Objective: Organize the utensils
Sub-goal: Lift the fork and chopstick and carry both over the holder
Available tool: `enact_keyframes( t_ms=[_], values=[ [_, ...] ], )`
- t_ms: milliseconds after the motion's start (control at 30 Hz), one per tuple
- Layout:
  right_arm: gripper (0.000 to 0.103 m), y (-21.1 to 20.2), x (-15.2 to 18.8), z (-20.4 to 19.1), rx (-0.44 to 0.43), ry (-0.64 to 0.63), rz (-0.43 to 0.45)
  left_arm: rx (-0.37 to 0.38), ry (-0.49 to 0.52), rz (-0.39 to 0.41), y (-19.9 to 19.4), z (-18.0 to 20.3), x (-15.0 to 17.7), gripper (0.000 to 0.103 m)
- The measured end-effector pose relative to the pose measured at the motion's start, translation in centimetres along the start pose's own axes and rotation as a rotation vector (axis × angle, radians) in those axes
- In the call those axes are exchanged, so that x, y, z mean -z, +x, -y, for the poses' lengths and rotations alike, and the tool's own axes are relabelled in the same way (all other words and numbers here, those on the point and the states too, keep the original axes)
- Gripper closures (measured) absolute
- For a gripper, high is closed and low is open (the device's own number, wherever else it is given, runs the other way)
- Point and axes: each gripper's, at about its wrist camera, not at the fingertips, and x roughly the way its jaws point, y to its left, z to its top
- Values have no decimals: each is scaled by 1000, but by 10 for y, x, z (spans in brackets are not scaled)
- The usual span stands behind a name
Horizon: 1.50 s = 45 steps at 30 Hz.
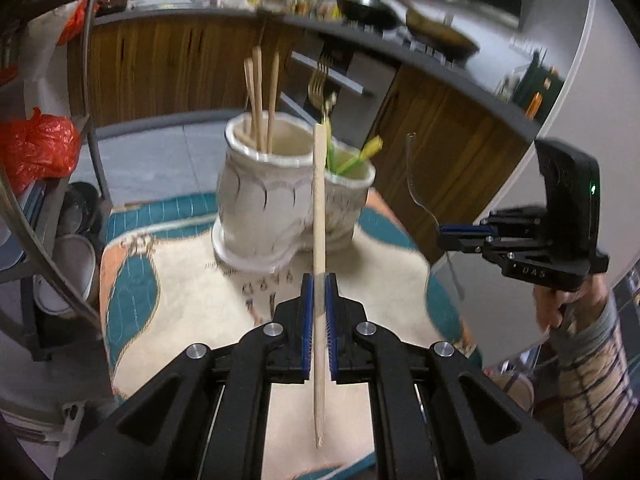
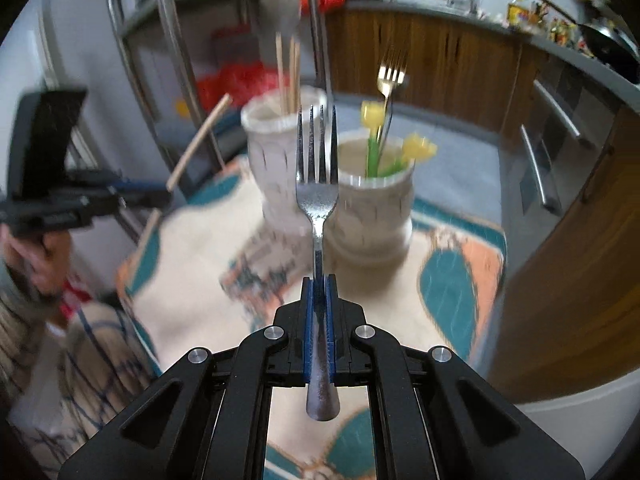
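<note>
Both sets of fingers are clamped on utensils. Left fingers (image 1: 319, 280) pinch a single wooden chopstick (image 1: 319, 216) around its middle, its length running up and down between the blue pads. Right fingers (image 2: 319, 280) pinch the handle of a steel fork (image 2: 317, 184), tines up.

Ahead of both stands a white ceramic holder (image 1: 272, 208) with two cups joined side by side, on a patterned cloth (image 1: 192, 312) covering the table. One cup holds three more chopsticks (image 1: 260, 96); the other holds a gold fork (image 1: 320, 84) and yellow-topped green picks (image 1: 360, 156). Both cup mouths are open from above, though the upright utensils take up part of each.

Bare cloth lies between the holder and the fingers. A metal rack (image 1: 86, 120) with red bags (image 1: 36, 148) stands close at one side of the table, wooden cabinets (image 1: 160, 72) behind it.
</note>
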Motion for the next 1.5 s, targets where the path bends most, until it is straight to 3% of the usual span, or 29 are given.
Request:
enact_keyframes(
  t_ms=[333, 567, 700, 1033, 1200, 1500],
  values=[
    [97, -2, -15, 22, -132, 167, 284, -42, -40, 286, -11, -5, -18, 97],
    [97, 12, -22, 34, -93, 235, 443, -40, -16, 503, -12, 10, -35, 97],
    [97, 25, -26, 47, -167, 279, 496, -50, -27, 568, -6, 12, -49, 97],
    [97, 23, -56, 52, -87, 260, 618, -47, -45, 803, -8, 3, -70, 97],
    [97, 35, -65, 43, 8, 216, 634, -96, -28, 815, 12, -3, -73, 97],
    [97, 61, -50, 34, 120, 157, 562, -126, -2, 691, 41, -12, -50, 97]
  ],
)
